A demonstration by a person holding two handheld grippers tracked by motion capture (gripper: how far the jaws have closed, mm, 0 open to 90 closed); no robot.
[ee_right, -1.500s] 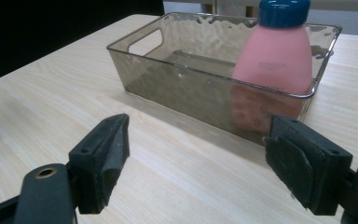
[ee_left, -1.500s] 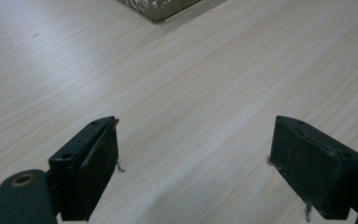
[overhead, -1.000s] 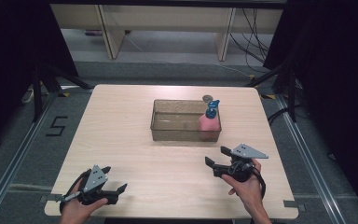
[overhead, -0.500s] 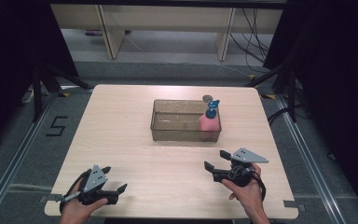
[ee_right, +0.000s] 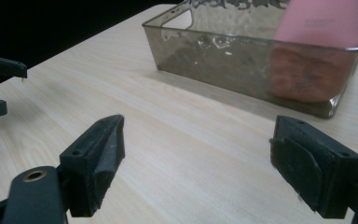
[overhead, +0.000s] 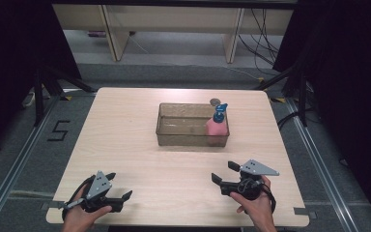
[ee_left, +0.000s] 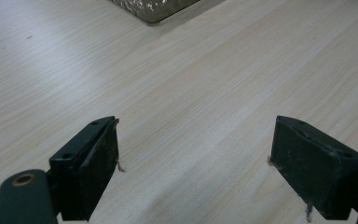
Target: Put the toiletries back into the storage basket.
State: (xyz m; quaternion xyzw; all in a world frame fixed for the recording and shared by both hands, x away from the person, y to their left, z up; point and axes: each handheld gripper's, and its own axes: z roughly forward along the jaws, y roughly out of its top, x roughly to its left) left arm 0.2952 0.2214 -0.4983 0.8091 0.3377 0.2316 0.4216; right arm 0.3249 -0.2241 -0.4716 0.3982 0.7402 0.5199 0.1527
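Both tongs sit near the person's edge of the pale wooden table [overhead: 125, 145], jaws spread wide and empty: the left gripper [overhead: 118, 186] and the right gripper [overhead: 224, 172]. Ahead of the right one, a pink pump bottle with a blue top [overhead: 216, 126] stands in the clear smoky plastic bin [overhead: 174, 137]. Nothing seems begun; reaching forward for that bottle looks likeliest.

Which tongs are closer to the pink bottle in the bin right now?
Right. The right tongs sit just in front of the pink bottle; the left tongs lie far off toward the table's near-left corner.
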